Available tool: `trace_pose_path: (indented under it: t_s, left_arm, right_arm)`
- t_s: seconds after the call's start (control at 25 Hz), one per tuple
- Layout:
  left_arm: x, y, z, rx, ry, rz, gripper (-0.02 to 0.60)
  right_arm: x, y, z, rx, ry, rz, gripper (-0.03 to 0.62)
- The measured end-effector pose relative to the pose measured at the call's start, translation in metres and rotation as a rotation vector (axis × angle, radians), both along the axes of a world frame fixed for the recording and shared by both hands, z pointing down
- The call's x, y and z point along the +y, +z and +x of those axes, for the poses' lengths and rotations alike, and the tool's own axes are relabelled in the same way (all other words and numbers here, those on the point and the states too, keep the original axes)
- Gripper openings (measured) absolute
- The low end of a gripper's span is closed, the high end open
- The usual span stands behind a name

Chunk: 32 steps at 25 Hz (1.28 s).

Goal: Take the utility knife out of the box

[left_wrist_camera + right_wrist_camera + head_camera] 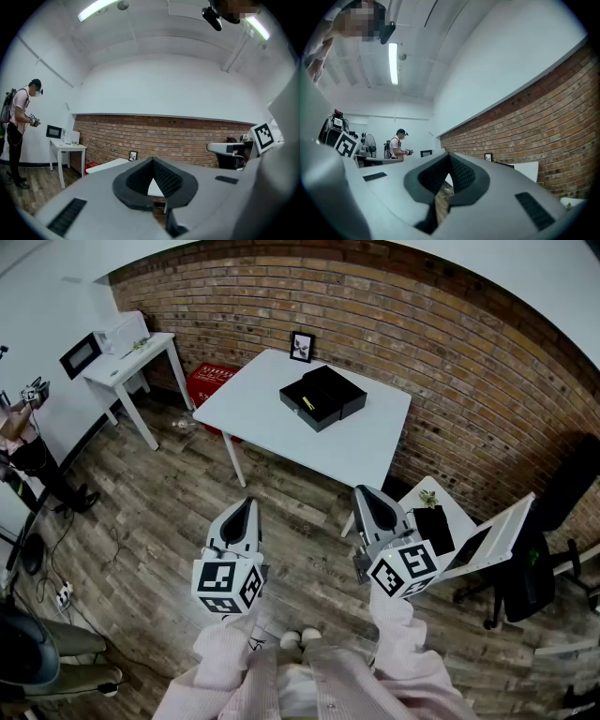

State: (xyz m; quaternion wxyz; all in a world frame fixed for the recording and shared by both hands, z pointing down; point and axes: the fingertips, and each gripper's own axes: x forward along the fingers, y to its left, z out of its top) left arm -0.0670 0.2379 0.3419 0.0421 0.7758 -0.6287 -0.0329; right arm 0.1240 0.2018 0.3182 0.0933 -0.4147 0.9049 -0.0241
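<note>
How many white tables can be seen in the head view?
3. The middle table bears the black box; the left table stands at the far left; the right table is beside the right gripper. More may be hidden out of frame.

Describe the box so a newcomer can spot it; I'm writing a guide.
Against the brick wall stands a large white table. On it, in front of a small framed picture, lies the black box. It is the table's only dark, flat thing, with a bit of yellow showing inside.
</note>
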Motion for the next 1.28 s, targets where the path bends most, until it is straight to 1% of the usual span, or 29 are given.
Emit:
trace_pose_path:
  t_s: [0.2, 0.44, 0.56, 0.68, 0.96, 1.0, 1.08, 1.28]
  left_arm:
    - [0.006, 0.002, 0.008, 0.004, 0.014, -0.012, -0.006]
    - [0.009, 0.003, 0.011, 0.005, -0.001, -0.017, -0.008]
    - [0.008, 0.006, 0.014, 0.011, -0.010, -0.025, -0.008]
    - [0.006, 0.009, 0.018, 0.021, -0.021, -0.031, -0.006]
    - [0.003, 0.016, 0.026, 0.036, -0.040, -0.028, -0.008]
    - [0.002, 0.017, 0.026, 0.044, -0.044, -0.029, -0.008]
    - [0.000, 0.016, 0.025, 0.050, -0.049, -0.029, -0.006]
    - [-0.005, 0.015, 0.020, 0.033, -0.066, -0.033, -0.006]
  right_arm:
    - [0.009, 0.003, 0.011, -0.008, 0.010, -0.016, 0.003]
    - [0.010, 0.003, 0.015, -0.009, 0.005, -0.013, 0.003]
    - [0.007, 0.003, 0.024, 0.001, 0.035, 0.018, 0.003]
    - [0.001, 0.007, 0.033, 0.014, 0.052, 0.015, 0.003]
    - [-0.013, 0.020, 0.040, 0.023, 0.024, -0.012, 0.006]
    - [-0.014, 0.022, 0.039, 0.025, 0.018, -0.017, 0.012]
    - [-0.017, 0.024, 0.037, 0.026, 0.004, -0.028, 0.046]
    - [-0.026, 0.028, 0.031, 0.037, -0.014, -0.035, 0.093]
